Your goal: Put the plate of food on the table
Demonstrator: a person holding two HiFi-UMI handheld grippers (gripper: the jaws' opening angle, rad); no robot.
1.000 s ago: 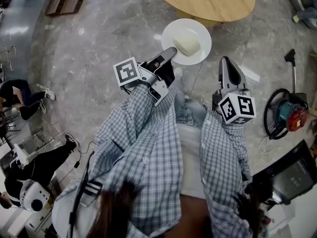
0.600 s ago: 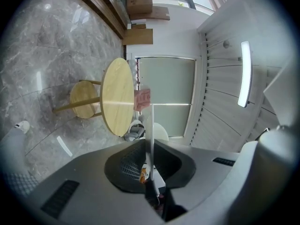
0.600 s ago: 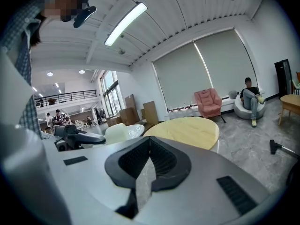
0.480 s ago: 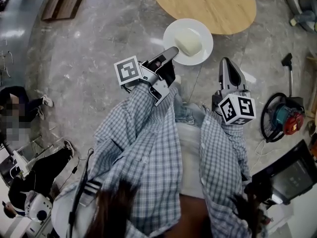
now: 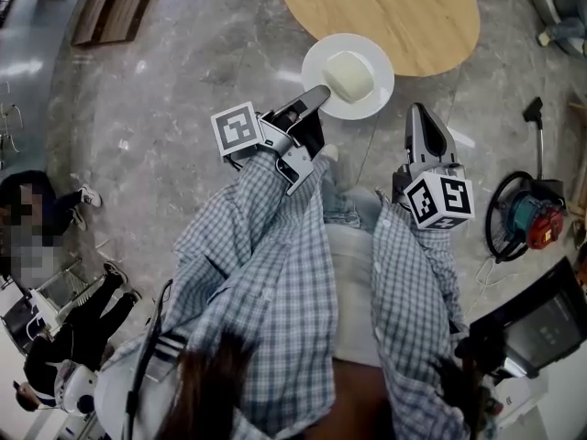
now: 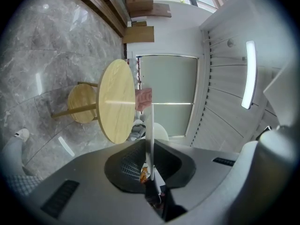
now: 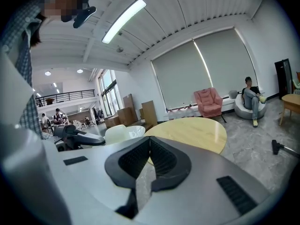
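A white plate [image 5: 371,99] carries a pale block of food [image 5: 348,74] and hangs above the marble floor, its far rim at the near edge of the round wooden table [image 5: 381,7]. My left gripper [image 5: 316,99] is shut on the plate's near-left rim. In the left gripper view the plate [image 6: 151,121] shows edge-on between the jaws, with the table [image 6: 117,102] beyond. My right gripper [image 5: 424,122] is shut on nothing, to the right of the plate. In the right gripper view the plate [image 7: 129,131] and table [image 7: 192,132] lie ahead.
A teal and red machine with a black hose [image 5: 527,214] sits on the floor at the right, and a dark screen [image 5: 541,324] is below it. People [image 5: 55,337] stand at the left. A pink armchair [image 7: 208,102] and a seated person [image 7: 251,100] are beyond the table.
The table has drawn closer in the head view, and the plate's far rim now meets its near edge. Both grippers keep their pose.
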